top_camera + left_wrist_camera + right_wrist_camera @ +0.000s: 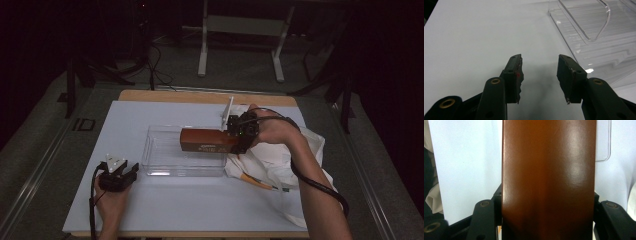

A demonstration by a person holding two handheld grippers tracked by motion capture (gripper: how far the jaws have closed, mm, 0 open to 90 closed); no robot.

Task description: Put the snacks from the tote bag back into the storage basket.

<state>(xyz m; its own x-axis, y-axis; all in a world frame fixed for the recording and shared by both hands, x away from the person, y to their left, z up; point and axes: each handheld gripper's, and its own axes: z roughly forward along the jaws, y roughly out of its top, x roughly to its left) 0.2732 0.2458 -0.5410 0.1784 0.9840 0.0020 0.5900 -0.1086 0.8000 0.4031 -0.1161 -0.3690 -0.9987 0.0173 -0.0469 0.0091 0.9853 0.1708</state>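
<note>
A long brown box [206, 140] hangs over the right end of a clear plastic bin [160, 155] in the high view. My right gripper [239, 136] is shut on the box's right end. In the right gripper view the brown box [549, 177] runs up between my two jaws, with the bin's clear rim [604, 147] behind it. My left gripper [119, 176] rests on the white mat near the front left, open and holding nothing. The left gripper view shows its fingertips [515, 66] spread apart, the bin [599, 37] lying ahead to the right.
A white cloth bag [280, 160] lies crumpled at the right of the white mat [125, 120], with an orange-tipped item [255, 182] poking out. The table's wooden edge [200, 96] runs along the back. Dark floor and metal frame legs lie beyond.
</note>
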